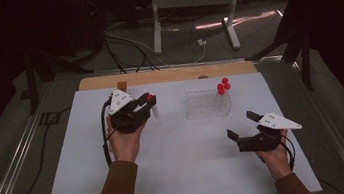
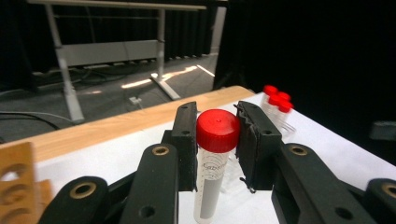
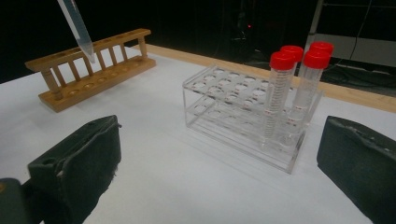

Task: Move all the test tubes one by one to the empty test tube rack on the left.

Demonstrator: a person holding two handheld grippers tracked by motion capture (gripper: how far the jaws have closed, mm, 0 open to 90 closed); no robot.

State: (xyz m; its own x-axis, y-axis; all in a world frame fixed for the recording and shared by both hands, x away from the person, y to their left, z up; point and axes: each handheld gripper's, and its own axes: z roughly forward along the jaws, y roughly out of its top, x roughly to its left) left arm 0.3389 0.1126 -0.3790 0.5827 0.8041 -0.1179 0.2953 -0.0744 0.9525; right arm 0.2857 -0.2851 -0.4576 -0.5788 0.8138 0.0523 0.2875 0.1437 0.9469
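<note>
Three red-capped tubes (image 3: 299, 88) stand in one clear rack (image 3: 233, 116) mid-table; a fourth tube (image 2: 215, 158) is clamped upright just under its cap in the left gripper (image 2: 217, 140), lifted off the table left of that rack. One wooden rack (image 3: 93, 70) lies at the far left edge. Right gripper (image 1: 244, 127): jaws wide apart, empty, near the clear rack.

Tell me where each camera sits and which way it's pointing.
High view: above the person's side, looking forward and down on the table; both forearms and tools show.
Left gripper view: rides the left tool, facing the tube it clamps.
Right gripper view: rides the open right tool, facing the clear rack.
All three share that rack.
</note>
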